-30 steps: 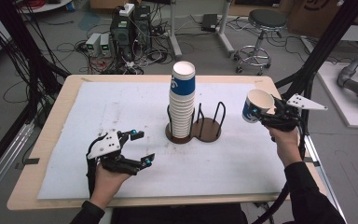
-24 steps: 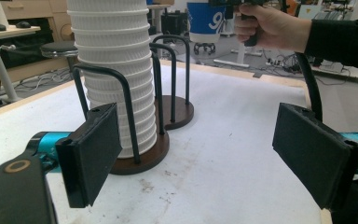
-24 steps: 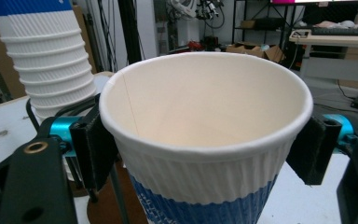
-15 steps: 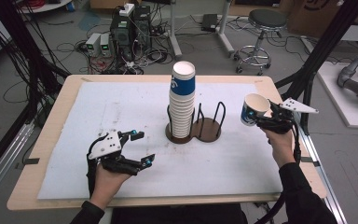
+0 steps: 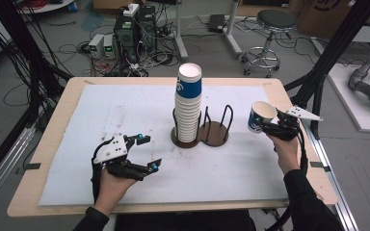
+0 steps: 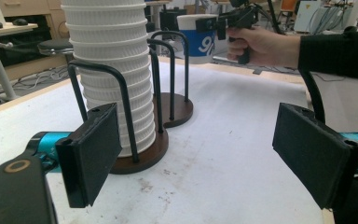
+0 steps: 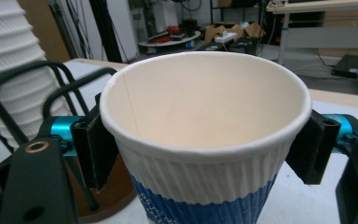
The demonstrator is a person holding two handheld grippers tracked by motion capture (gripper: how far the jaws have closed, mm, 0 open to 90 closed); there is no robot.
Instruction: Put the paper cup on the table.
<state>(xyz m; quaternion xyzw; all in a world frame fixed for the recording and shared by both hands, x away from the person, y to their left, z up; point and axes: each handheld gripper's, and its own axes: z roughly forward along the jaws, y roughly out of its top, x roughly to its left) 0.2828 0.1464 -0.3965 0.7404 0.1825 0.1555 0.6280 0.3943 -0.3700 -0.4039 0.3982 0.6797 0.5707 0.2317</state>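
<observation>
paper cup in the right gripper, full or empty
Empty: the right gripper view looks into the paper cup, clamped by the right gripper, showing bare walls.

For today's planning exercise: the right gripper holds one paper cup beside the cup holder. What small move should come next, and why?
Probably carry the cup in the right gripper leftward over the holder's empty ring. The other ring already holds the tall stack, and the left gripper rests open and idle.

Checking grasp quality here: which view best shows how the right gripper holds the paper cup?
The right gripper view: both pads press the paper cup just under its rim. The high view shows the right gripper holding it aloft, small; the left gripper view shows it distant, partly cropped.
</observation>
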